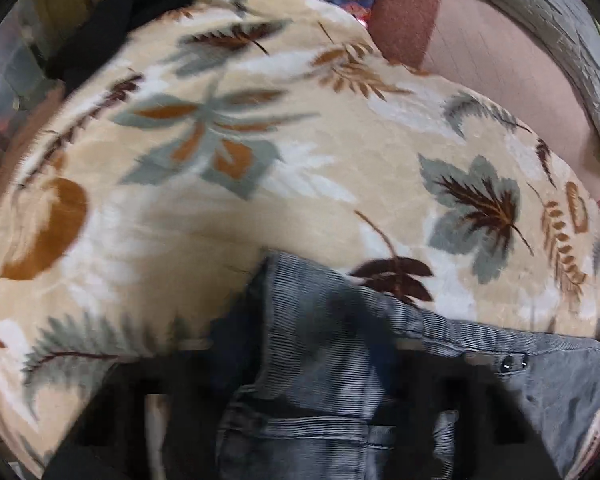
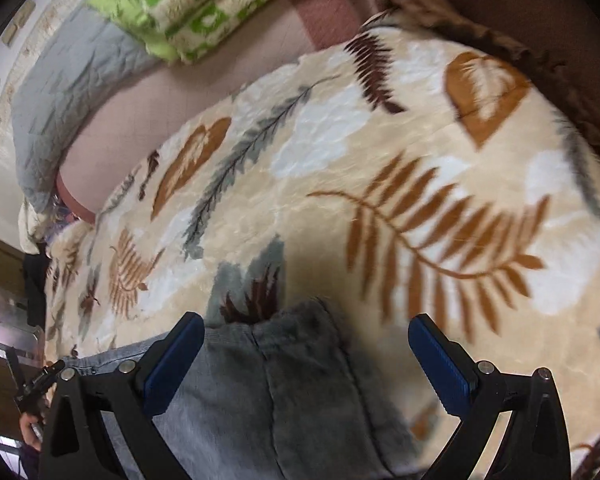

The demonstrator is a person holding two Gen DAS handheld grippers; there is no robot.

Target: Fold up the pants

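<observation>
Grey corduroy pants (image 1: 340, 340) lie on a cream blanket with a leaf print (image 1: 260, 160). In the left wrist view the image is blurred; the pants' waistband with a dark button (image 1: 512, 362) runs to the right, and cloth covers the space between my left gripper's (image 1: 300, 360) dark fingers (image 1: 172, 396). Whether it is shut on the cloth I cannot tell. In the right wrist view my right gripper (image 2: 306, 332) is open, its blue pads (image 2: 176, 360) wide apart over a folded grey part of the pants (image 2: 284, 392).
The blanket (image 2: 380, 160) covers a bed with a pink sheet (image 2: 148, 108). A green and white checked blanket (image 2: 196, 8) and a grey quilt (image 2: 56, 92) lie beyond it. A black garment (image 1: 100, 28) lies at the bed's far left edge.
</observation>
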